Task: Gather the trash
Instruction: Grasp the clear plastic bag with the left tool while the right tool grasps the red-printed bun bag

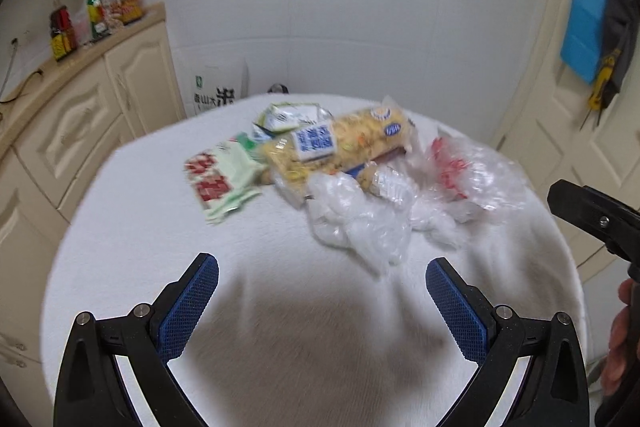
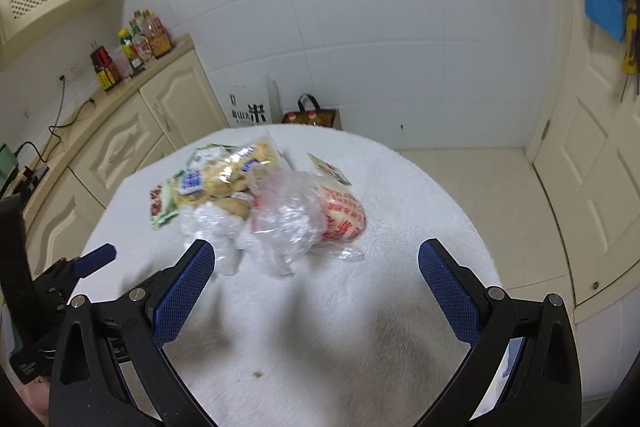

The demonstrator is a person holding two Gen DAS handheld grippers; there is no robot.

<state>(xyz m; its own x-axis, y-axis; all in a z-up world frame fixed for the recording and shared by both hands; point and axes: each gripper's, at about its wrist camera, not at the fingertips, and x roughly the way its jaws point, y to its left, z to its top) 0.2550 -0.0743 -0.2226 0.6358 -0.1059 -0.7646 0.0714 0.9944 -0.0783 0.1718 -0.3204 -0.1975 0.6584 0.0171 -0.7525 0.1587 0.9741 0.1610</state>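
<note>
Left gripper [image 1: 322, 277]: blue-padded jaws spread wide, empty, above the white fleecy round table cover [image 1: 160, 247]. Right gripper [image 2: 316, 263]: jaws likewise spread, empty. The trash heap of crumpled clear plastic bags and printed snack wrappers [image 1: 344, 167] lies at frame centre, beyond both grippers.

The white counter [image 2: 400, 227] is bare in front of both wide-open hand-held grippers and on its right side. The trash pile [image 1: 340, 163] fills the far middle. The crinkly clear bag [image 2: 288, 223] sticks out nearest, just ahead of the right hand-held gripper [image 2: 316, 267].
</note>
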